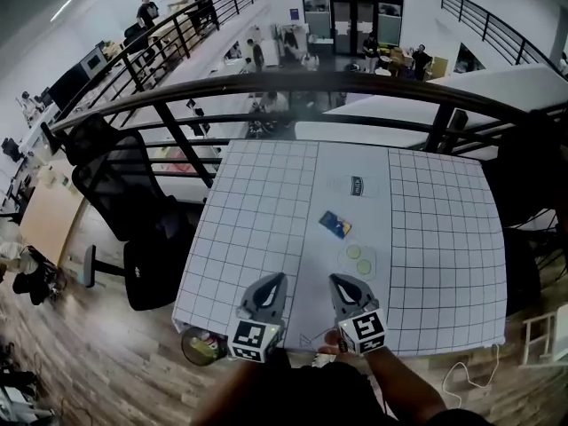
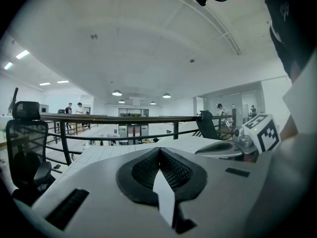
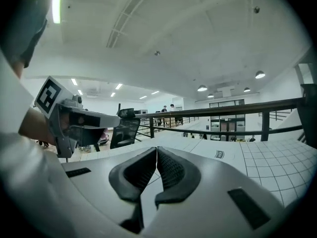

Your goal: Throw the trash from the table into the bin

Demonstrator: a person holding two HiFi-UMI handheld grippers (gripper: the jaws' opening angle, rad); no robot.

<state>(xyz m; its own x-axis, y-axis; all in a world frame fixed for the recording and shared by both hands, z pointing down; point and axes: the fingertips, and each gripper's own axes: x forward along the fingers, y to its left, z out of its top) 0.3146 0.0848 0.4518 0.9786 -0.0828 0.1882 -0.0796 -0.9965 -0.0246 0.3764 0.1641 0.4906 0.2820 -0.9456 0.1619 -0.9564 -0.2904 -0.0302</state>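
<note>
- Your left gripper [image 1: 276, 279] is over the near edge of the table [image 1: 266, 193]. Its jaws are together, pad against pad, and they hold nothing.
- Your right gripper [image 1: 338, 280] is just beside it, on the right, also over the near edge. Its jaws are together too, and they hold nothing.
- Both grippers point away from you across the table, close to level.
- In the left gripper view the right gripper shows at the right side. In the right gripper view the left gripper shows at the left side.
- Three pieces of trash lie on the plain white middle strip of the table, in a loose row going away from you.
- The nearest piece is a clear bag [image 1: 358, 258] with two pale green round pieces inside. It is near the right gripper's jaws but apart from them.
- Behind it lies a small blue wrapper [image 1: 335, 224], turned at an angle.
- The farthest piece is a clear wrapper [image 1: 356, 185] with a dark label, about the middle of the table.
- The bin [image 1: 202, 345] stands on the floor [image 1: 89, 362] at the near left corner of the table, below and to the left of your left gripper. Some coloured things lie in it.
- A black chair [image 1: 133, 211] stands at the left side of the table.
- A dark railing [image 1: 355, 82] runs behind the far edge of the table.
</note>
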